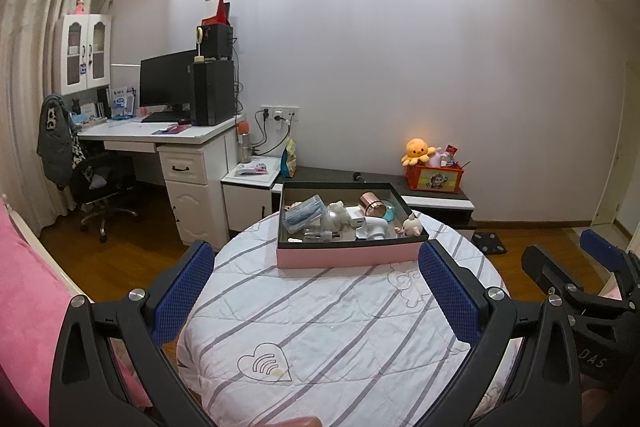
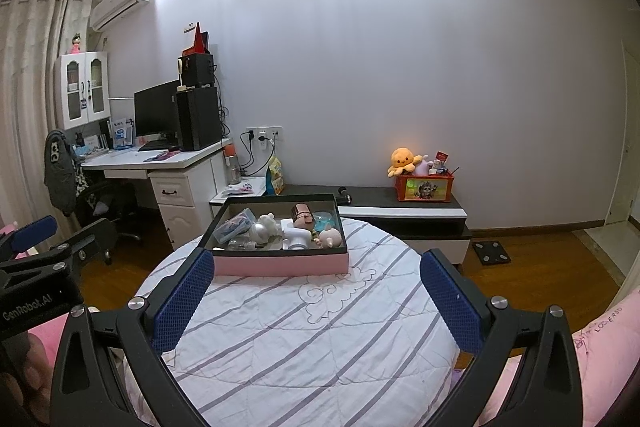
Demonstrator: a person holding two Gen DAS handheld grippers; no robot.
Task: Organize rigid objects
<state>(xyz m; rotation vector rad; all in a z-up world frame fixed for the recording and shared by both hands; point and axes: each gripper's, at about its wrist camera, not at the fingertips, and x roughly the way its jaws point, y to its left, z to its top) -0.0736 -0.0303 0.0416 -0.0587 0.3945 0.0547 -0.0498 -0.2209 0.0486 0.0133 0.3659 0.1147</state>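
i hold my left gripper above the near part of the round table, its blue pads wide apart with nothing between them, and my right gripper hangs the same way beside it, fingers spread and empty. the pink box sits on the far side of the table, well apart from both grippers, resting on the striped white cloth. inside the box, a clear case lies at the left end, a white fluffy toy just beside it, a copper cup toward the back, a white round-headed gadget in front of the cup, and a small doll at the right end. behind the box stands a low black cabinet, with an orange plush on a red crate at its right end. left of the box, against the wall, is a white desk.
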